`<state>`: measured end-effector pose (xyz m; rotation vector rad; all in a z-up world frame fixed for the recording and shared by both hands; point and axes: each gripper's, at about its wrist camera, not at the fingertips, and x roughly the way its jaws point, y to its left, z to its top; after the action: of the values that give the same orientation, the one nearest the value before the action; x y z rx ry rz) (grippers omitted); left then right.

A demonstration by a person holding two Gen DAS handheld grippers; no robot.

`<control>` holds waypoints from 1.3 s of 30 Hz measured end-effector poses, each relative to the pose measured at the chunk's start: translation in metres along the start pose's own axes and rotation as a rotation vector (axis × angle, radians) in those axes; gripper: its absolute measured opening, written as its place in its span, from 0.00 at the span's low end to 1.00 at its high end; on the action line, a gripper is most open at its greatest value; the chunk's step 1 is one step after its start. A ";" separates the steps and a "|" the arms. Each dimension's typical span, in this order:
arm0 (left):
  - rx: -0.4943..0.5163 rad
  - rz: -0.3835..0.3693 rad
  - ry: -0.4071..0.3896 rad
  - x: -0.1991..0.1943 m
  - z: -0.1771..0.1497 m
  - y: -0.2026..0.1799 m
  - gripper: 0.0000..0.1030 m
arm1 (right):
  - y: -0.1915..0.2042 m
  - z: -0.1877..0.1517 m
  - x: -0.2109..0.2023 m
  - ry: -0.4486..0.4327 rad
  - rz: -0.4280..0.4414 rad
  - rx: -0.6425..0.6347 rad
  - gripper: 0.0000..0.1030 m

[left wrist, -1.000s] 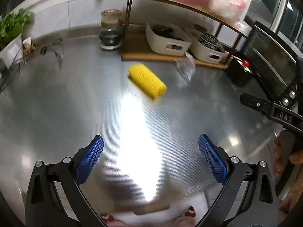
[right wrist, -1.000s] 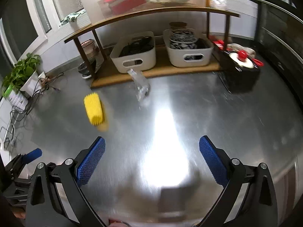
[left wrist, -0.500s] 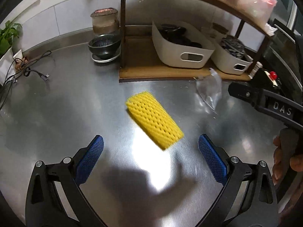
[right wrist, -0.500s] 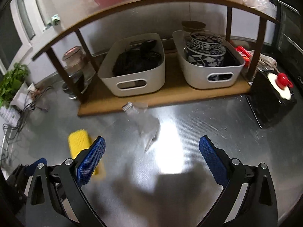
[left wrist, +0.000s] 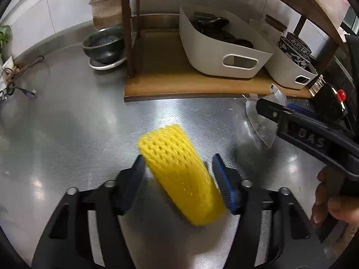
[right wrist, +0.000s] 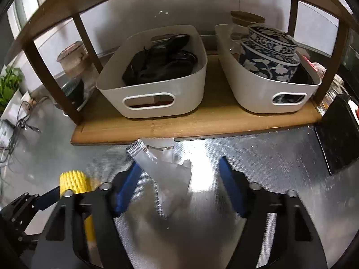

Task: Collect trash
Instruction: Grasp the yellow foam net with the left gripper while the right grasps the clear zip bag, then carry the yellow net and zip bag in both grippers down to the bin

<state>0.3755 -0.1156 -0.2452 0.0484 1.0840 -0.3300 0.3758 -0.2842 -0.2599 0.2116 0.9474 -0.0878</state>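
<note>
A yellow foam net sleeve (left wrist: 181, 174) lies on the steel counter between the blue pads of my left gripper (left wrist: 179, 174), whose jaws stand half closed around it with small gaps on both sides. It also shows in the right wrist view (right wrist: 75, 181). A crumpled clear plastic bag (right wrist: 166, 172) lies on the counter between the fingers of my right gripper (right wrist: 177, 183), nearer the left pad; the jaws are partly open. The bag also shows in the left wrist view (left wrist: 262, 121), under the right gripper's tip.
A wooden shelf (right wrist: 193, 125) stands just behind the bag, holding two white bins (right wrist: 157, 89) (right wrist: 264, 87). A black box (right wrist: 338, 134) sits at the right. A dark bowl (left wrist: 104, 47) and cables (left wrist: 20, 83) lie at the left.
Both grippers moved forward and down over their items. Both sets of jaws narrowed, the left around the yellow sleeve, the right around the plastic bag.
</note>
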 end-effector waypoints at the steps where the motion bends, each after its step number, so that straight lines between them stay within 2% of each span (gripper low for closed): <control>1: 0.008 -0.004 0.006 0.001 0.000 -0.001 0.42 | -0.001 0.001 0.002 0.006 0.003 0.002 0.45; 3: 0.032 -0.002 0.011 0.002 -0.001 -0.004 0.32 | -0.001 0.000 0.005 0.028 0.013 0.003 0.33; 4: 0.037 -0.002 0.013 0.003 -0.001 -0.004 0.30 | -0.002 -0.001 0.006 0.035 0.019 0.000 0.31; 9: 0.052 -0.007 0.011 -0.001 -0.003 -0.003 0.14 | 0.001 -0.007 -0.002 0.044 0.033 -0.019 0.28; 17: 0.059 0.006 -0.023 -0.029 -0.023 0.000 0.12 | 0.007 -0.030 -0.050 -0.001 0.048 -0.058 0.28; 25: 0.096 0.021 -0.056 -0.078 -0.060 -0.002 0.11 | 0.022 -0.061 -0.104 -0.042 0.084 -0.102 0.28; 39: 0.122 0.049 -0.100 -0.172 -0.155 0.003 0.11 | 0.046 -0.145 -0.191 -0.069 0.147 -0.150 0.28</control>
<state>0.1700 -0.0404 -0.1683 0.1651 0.9618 -0.3507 0.1568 -0.2111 -0.1795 0.1382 0.8633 0.1109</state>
